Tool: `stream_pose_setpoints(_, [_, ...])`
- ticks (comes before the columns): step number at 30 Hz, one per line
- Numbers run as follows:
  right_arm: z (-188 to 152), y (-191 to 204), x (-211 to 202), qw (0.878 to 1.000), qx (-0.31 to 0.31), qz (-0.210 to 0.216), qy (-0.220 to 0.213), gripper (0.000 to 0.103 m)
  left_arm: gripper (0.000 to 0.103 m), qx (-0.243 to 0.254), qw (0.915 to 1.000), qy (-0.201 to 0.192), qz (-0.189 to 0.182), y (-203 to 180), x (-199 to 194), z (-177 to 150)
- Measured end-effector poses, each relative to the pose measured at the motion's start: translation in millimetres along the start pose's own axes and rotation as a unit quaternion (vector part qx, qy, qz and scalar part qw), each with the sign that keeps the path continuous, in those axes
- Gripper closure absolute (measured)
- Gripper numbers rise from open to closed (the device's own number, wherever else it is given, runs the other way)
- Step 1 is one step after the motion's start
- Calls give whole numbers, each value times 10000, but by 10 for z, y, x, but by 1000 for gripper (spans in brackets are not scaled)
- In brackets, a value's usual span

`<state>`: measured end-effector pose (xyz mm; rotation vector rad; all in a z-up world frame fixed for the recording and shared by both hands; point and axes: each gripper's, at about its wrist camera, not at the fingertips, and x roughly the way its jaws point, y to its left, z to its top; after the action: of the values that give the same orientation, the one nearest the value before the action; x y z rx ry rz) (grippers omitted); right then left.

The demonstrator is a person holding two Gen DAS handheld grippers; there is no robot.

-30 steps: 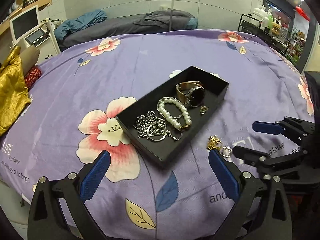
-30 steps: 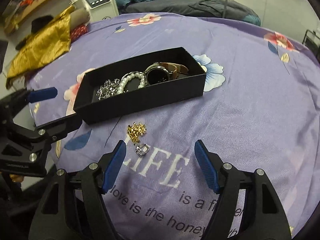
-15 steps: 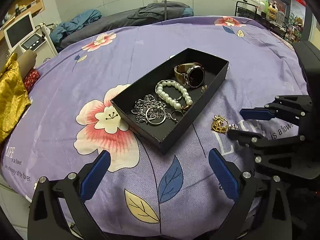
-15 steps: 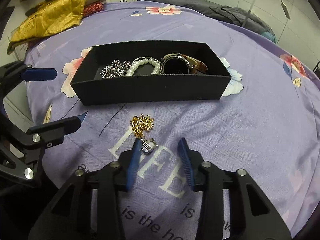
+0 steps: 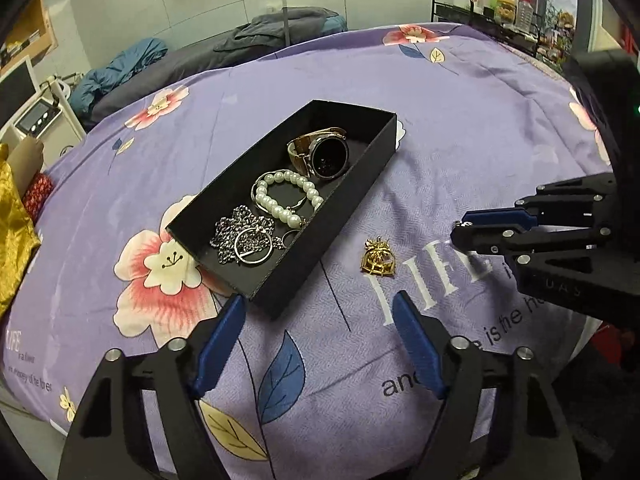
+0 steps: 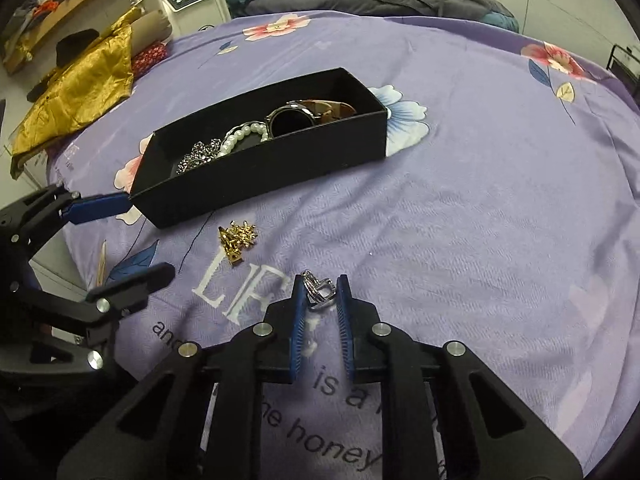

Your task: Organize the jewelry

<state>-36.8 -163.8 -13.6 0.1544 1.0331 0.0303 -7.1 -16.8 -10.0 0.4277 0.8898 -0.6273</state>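
Right gripper (image 6: 319, 294) newly around ring (image 6: 318, 291)

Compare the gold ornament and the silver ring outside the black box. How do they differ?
Colour: the gold ornament is yellow metal, the silver ring is pale and shiny. State: the ornament lies free on the purple cloth, while the ring sits between the closing jaws of the right gripper. Place: the ornament is nearer the black box than the ring. Both are small and not yet in the box.
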Motion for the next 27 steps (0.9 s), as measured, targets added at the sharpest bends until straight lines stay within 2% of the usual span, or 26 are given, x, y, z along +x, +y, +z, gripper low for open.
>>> stream_pose_setpoints(4, [-17,-78,-4,9996,235,141,1,87,43,-59,9999,62,-68,-14,-49,-82])
stream_pose_setpoints(7, [-10,-71,-1,9996,261,126,-17,87,44,183,9997,9,-181,-147,-32,-60])
stream_pose_setpoints(10, [-3,-97,-28,9995,294,84,-41,87,44,453,9984,-241,-219,-303,15,26])
stream_pose_setpoints(14, [-3,-197,-91,9987,493,28,-80,87,47,547,9979,-217,-259,-400,210,146])
stream_pose_setpoints(17, [-20,-286,-128,9979,644,-13,-73,87,64,552,9979,-147,-290,-421,341,202])
stream_pose_setpoints(18, [-28,-312,-135,9975,698,-14,-65,87,75,518,9980,-116,-339,-415,375,212])
stream_pose_setpoints(19, [-35,-331,-138,9972,743,-7,-58,87,81,461,9981,-68,-391,-403,416,215])
stream_pose_setpoints(27, [1,-306,-134,9968,799,82,-44,87,84,31,9977,-132,-669,-252,303,193])
